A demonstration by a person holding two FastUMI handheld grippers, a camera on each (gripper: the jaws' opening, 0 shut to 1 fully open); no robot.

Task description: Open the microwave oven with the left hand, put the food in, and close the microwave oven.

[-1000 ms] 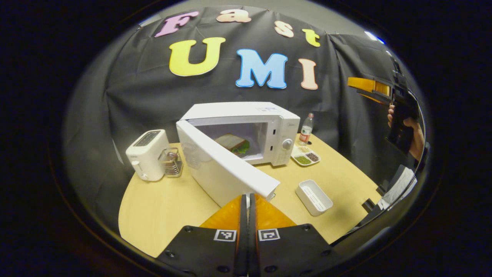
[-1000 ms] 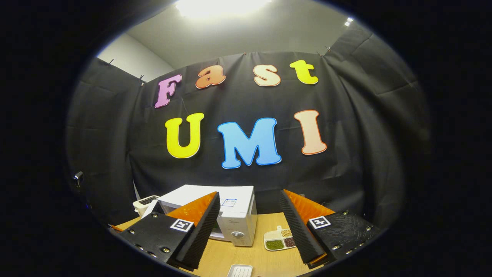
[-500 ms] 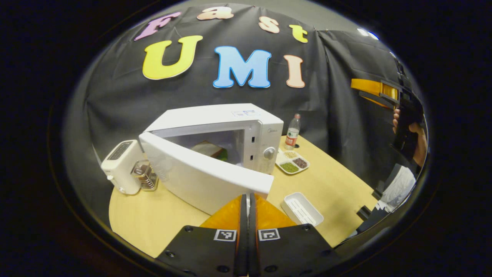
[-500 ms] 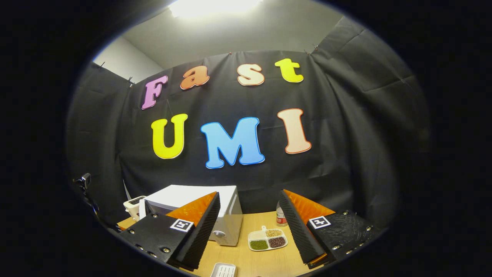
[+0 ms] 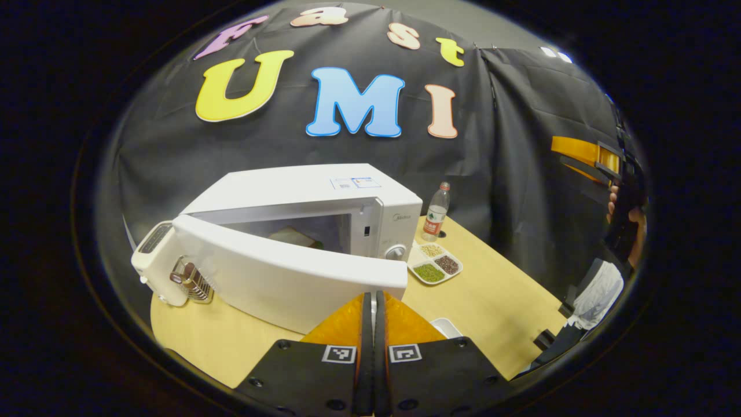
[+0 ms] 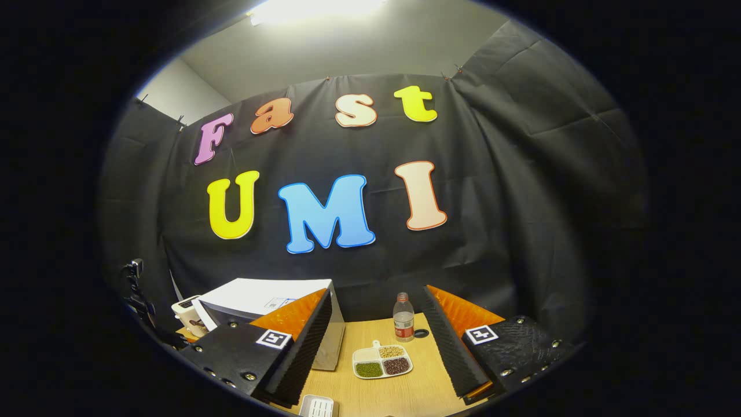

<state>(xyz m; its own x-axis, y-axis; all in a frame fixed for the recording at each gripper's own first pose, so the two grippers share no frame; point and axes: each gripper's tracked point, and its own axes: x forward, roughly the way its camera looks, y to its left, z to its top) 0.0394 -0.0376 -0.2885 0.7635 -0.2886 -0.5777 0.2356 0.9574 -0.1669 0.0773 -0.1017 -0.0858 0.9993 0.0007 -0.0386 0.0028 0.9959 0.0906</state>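
The microwave oven [image 5: 347, 197] stands on the wooden worktop [image 5: 498, 301] and serves here as the landmark. Its door [image 5: 278, 275] hangs partly ajar, swung out from the hinge side towards the camera, with a wedge of the cavity visible behind it. Inside that cavity lies the food [image 5: 292, 236], a sandwich with a bit of green at its edge.

In the left gripper view, the left claw [image 5: 373, 301] sits just in front of the door's free edge, its two fingers pressed flat together with nothing between them; whether the tips touch the door cannot be told.

On the hinge side of the microwave oven a white toaster [image 5: 151, 260] stands with a small metal rack [image 5: 191, 281] just beside it. On the control-knob side are a plastic bottle [image 5: 435, 211] and a divided dish of beans [image 5: 435, 266], and nearer the camera a white tray [image 5: 447, 327] peeks out past the claw.

The right claw [image 6: 376, 336] is held high, well apart from the microwave oven, its fingers spread wide and empty. A hand [image 5: 628, 223] holding it shows at the far edge of the left gripper view.
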